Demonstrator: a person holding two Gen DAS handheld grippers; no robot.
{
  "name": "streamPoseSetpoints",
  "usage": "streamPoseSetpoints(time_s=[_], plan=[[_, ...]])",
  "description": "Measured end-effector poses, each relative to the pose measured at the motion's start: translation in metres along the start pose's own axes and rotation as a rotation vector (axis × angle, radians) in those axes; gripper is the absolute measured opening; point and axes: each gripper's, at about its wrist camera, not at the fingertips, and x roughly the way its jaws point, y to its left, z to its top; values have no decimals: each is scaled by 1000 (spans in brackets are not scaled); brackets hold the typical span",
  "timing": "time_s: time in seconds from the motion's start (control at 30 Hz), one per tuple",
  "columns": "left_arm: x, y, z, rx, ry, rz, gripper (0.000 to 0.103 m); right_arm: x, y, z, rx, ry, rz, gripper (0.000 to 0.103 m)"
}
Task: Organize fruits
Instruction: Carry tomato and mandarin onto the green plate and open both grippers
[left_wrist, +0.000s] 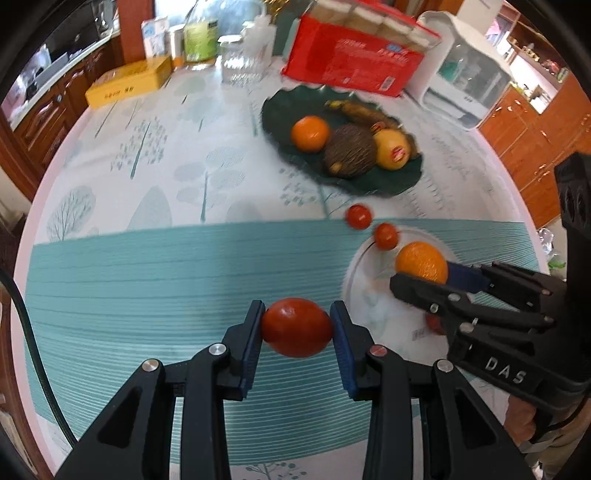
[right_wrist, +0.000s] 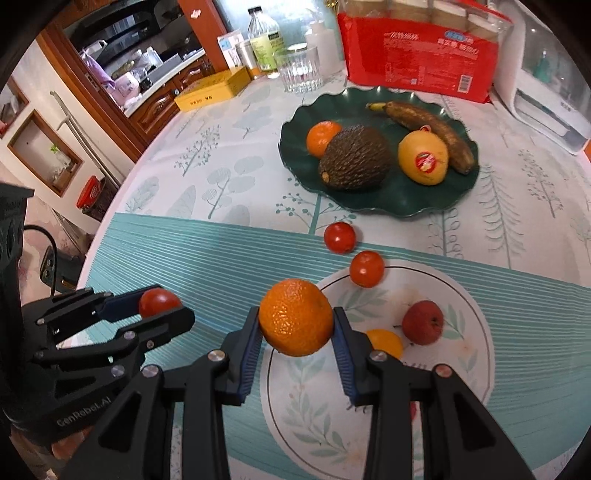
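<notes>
Grippers both loaded: left gripper (left_wrist: 297, 328) clamps a cherry tomato (left_wrist: 297, 328) above the striped cloth; right gripper (right_wrist: 296, 325) clamps a mandarin (right_wrist: 295, 317) over the white plate (right_wrist: 476, 332). Green dish (right_wrist: 424, 206) already holds a mandarin, avocado (right_wrist: 354, 158), lemon (right_wrist: 423, 158) and banana (right_wrist: 424, 122). Left to sort, by the look of it: two loose tomatoes (right_wrist: 340, 237) on the cloth, plus a small red fruit (right_wrist: 422, 322) and an orange one (right_wrist: 384, 341) on the white plate. The loose tomatoes lie between the grippers and the dish; a glass (right_wrist: 297, 70) and red package (right_wrist: 417, 48) stand behind it.
</notes>
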Motion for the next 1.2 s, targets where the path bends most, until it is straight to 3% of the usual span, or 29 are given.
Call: streamPoseSetpoints(time_s=[0.27, 0.4, 0.7, 0.97, 1.2], plan=[[-40, -25, 38, 89, -55, 11, 35, -63, -6, 21, -41, -97, -57, 37], [-59, -33, 64, 125, -84, 29, 35, -102, -9, 45, -78, -168, -137, 37], [-92, -57, 116, 212, -177, 92, 35, -172, -21, 102, -116, -305, -229, 37], [-91, -74, 159, 227, -189, 88, 35, -174, -42, 149, -44, -313, -223, 37], [-58, -68, 196, 155, -180, 51, 35, -136, -56, 167, -7, -273, -190, 37]])
